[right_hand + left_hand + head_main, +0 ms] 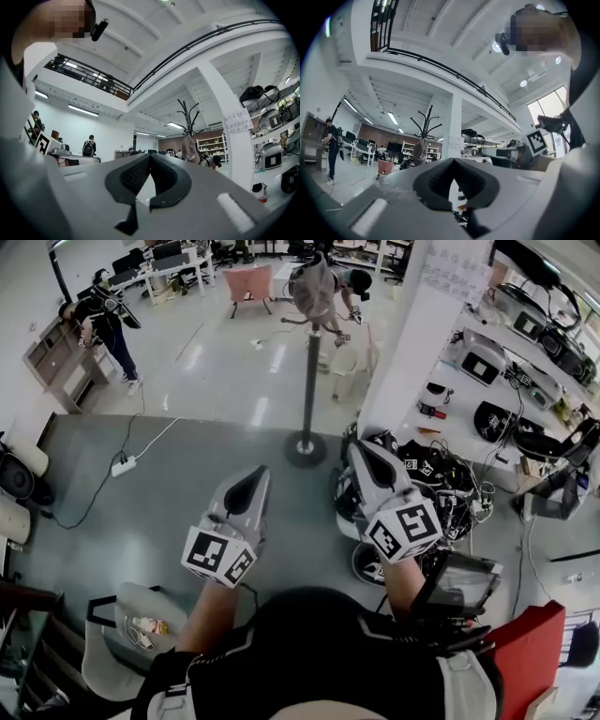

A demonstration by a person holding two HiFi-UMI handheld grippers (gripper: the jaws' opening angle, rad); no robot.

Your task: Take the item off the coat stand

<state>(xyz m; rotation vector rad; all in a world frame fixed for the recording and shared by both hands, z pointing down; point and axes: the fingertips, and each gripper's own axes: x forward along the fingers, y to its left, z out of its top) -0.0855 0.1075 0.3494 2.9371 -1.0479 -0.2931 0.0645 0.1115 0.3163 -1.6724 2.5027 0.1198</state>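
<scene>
Cap (314,285) — grey, hung on the coat stand (310,381) — sits at the top centre of the head view, well apart from both pairs of jaws. The left gripper (251,480) and right gripper (362,452) each have their jaws together, tip to tip, with nothing between. They are side by side in the middle of the frame. In the left gripper view the cap shows just left of the jaw tips; in the right gripper view, just right — far off in both.
</scene>
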